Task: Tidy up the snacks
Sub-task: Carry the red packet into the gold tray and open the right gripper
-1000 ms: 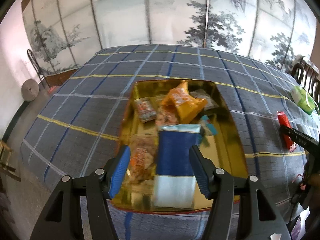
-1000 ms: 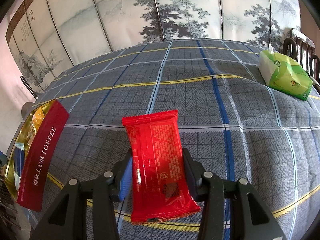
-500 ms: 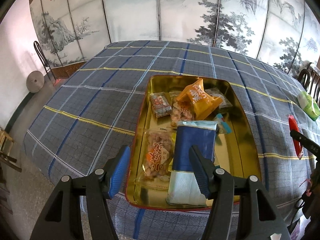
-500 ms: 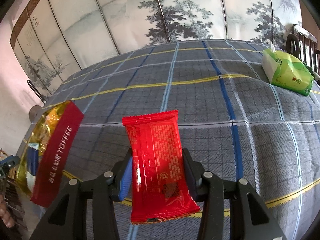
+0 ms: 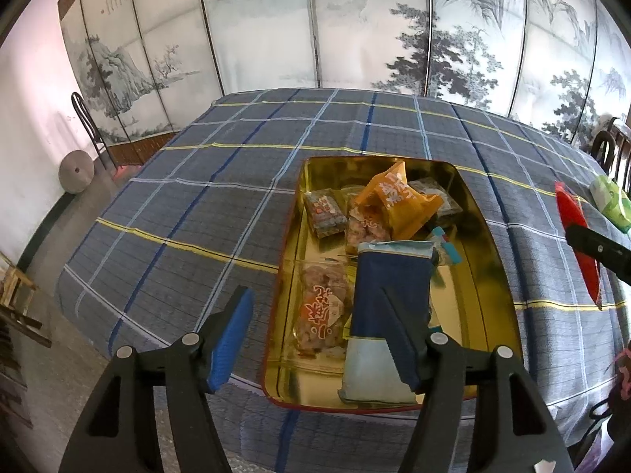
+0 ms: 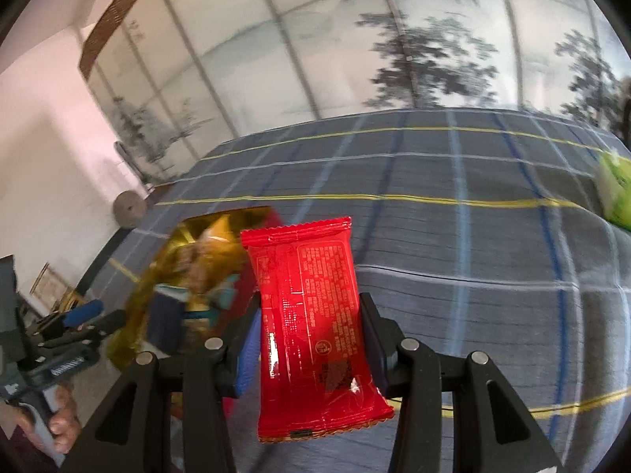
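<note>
Red snack packet (image 6: 315,327) lengthwise, serrated end forward

A gold tray (image 5: 489,244) with a red rim is set on the plaid cloth. In it, an orange packet (image 5: 398,203) is propped over smaller clear-wrapped snacks at the far end. A clear bag (image 5: 321,311) of reddish pieces with an orange label lies flat at the near left. Beside it, a dark blue packet (image 5: 388,287) with a pale lower end is laid lengthwise. A red packet (image 6: 313,323), printed side up, is held above the cloth, right of the tray.
</note>
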`<state>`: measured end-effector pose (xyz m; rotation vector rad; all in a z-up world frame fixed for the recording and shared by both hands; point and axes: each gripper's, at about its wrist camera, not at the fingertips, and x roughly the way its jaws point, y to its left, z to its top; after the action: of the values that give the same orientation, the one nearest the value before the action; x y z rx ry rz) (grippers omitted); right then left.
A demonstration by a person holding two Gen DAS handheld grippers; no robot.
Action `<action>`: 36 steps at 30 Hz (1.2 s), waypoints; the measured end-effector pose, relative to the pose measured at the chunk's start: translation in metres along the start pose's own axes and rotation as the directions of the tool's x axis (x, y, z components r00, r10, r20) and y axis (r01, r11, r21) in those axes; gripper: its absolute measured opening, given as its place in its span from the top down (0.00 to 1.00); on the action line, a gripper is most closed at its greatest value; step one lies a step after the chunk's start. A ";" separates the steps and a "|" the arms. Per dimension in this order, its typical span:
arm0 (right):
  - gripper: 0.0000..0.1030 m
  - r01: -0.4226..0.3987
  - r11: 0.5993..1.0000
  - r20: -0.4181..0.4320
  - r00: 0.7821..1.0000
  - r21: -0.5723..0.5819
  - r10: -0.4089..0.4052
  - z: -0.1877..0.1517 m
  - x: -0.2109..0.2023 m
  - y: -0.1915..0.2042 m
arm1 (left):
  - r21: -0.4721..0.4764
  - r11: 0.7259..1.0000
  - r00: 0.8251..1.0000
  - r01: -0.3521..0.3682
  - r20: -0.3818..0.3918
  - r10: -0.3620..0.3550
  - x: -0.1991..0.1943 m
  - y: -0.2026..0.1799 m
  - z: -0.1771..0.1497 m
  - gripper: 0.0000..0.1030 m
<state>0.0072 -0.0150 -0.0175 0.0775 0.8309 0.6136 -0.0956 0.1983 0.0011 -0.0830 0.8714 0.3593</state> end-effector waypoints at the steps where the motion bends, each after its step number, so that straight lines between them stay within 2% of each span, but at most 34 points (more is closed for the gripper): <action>1: 0.55 -0.008 1.000 -0.004 1.000 -0.007 0.008 0.001 0.002 0.005 | 0.000 1.000 1.000 -0.002 0.001 0.002 0.000 0.000 0.000 0.40; 15: 0.55 -0.121 0.987 -0.075 0.991 -0.107 0.113 0.017 0.038 0.079 | -0.002 1.000 0.999 -0.031 0.008 0.031 0.002 0.010 0.000 0.33; 24: 0.55 -0.153 0.983 -0.115 0.983 -0.105 0.141 0.032 0.068 0.102 | -0.007 0.999 0.999 -0.048 -0.004 0.048 0.010 0.019 -0.001 0.25; 36: 0.55 -0.144 0.984 -0.166 0.978 -0.102 0.126 0.044 0.117 0.121 | -0.023 0.999 0.999 -0.045 -0.023 0.044 0.022 0.030 -0.002 0.24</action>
<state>0.0403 0.1556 -0.0298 -0.0198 0.9489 0.8022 -0.0944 0.2319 -0.0145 -0.0896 0.8924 0.4109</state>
